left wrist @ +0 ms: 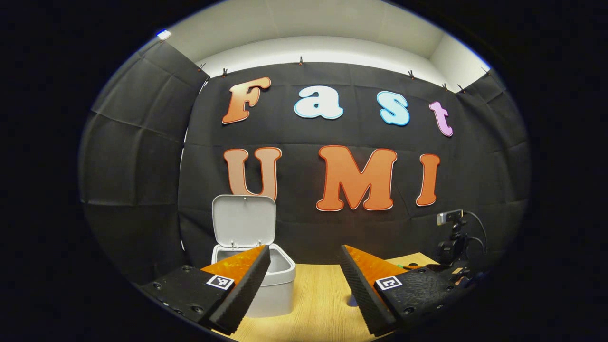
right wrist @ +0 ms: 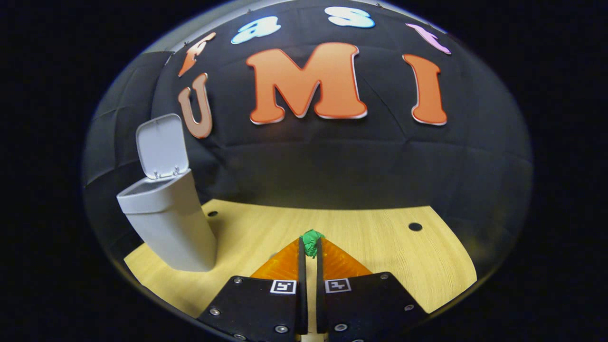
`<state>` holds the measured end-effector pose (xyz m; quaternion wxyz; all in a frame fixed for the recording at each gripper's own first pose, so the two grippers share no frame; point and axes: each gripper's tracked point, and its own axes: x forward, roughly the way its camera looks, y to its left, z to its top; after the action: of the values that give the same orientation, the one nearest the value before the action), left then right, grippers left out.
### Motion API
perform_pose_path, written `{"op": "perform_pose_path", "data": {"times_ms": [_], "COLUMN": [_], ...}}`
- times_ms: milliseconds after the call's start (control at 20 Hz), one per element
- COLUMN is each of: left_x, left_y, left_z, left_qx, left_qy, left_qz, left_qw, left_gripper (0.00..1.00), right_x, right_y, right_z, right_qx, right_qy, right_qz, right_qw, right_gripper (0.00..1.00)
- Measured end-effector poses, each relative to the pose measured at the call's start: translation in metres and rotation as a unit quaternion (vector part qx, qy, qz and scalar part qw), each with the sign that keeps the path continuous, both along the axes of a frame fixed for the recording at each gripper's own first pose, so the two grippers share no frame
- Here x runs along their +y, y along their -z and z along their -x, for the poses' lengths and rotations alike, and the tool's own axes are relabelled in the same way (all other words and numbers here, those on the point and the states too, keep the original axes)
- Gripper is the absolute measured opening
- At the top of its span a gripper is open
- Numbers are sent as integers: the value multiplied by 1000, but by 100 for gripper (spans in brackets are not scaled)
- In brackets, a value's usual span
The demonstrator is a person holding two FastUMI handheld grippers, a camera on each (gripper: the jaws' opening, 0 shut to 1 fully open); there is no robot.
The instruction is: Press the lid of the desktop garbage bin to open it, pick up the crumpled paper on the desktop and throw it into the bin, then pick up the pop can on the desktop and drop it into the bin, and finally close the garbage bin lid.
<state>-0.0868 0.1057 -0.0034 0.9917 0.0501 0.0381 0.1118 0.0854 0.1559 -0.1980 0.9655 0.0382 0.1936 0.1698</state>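
In the left gripper view, the left gripper (left wrist: 304, 266) stands with its two fingers spread wide apart and nothing between them but bare desktop. Past its left finger sits the small pale grey plastic garbage bin (left wrist: 278, 285) on the light wood-grain desktop (left wrist: 316, 304), partly hidden by that finger. The bin's flat rectangular lid (left wrist: 243, 221) is swung up on its rear hinge and stands upright against the black cloth wall (left wrist: 142, 156) — the mouth of the bin is open. Far to the right of the bin, at the desktop's edge, a small camera on a dark stand with a cable (left wrist: 453, 237) is mounted.

In the right gripper view, the right gripper (right wrist: 309, 249) has its fingers drawn nearly together, and a small wad of green crumpled paper (right wrist: 312, 241) is pinched at their very tips, both fingers pressing on it. The paper sticks out just above and ahead of the fingertips, well to the right of the bin and lower in the view than the bin's rim. Whether the wad is lifted off the desktop or touching it cannot be told. The bin appears at the left of this view, leaning from the lens, its lid raised and its mouth open. To the right of the bin, two round dark holes (right wrist: 415, 226) mark the desktop — one close beside the bin's base, one far off.
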Motion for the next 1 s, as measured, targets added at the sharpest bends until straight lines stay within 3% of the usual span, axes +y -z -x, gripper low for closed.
{"op": "perform_pose_path", "data": {"times_ms": [250, 450, 1000], "left_x": [16, 32, 95], "left_y": [-13, -13, -18], "left_z": [9, 18, 58], "left_qx": [-16, -20, -31], "left_qy": [-11, -23, -88], "left_qz": [-7, 3, 11], "left_qw": [1000, 1000, 996], "left_gripper": [93, 92, 93], "right_x": [46, 95, 250], "right_y": [-72, -105, -129], "right_z": [-1, -2, 0], "right_qx": [-42, -56, -76], "right_qy": [-40, -87, -203], "right_qz": [-52, -85, -88], "right_qw": [997, 991, 972], "right_gripper": [7, 7, 7]}}
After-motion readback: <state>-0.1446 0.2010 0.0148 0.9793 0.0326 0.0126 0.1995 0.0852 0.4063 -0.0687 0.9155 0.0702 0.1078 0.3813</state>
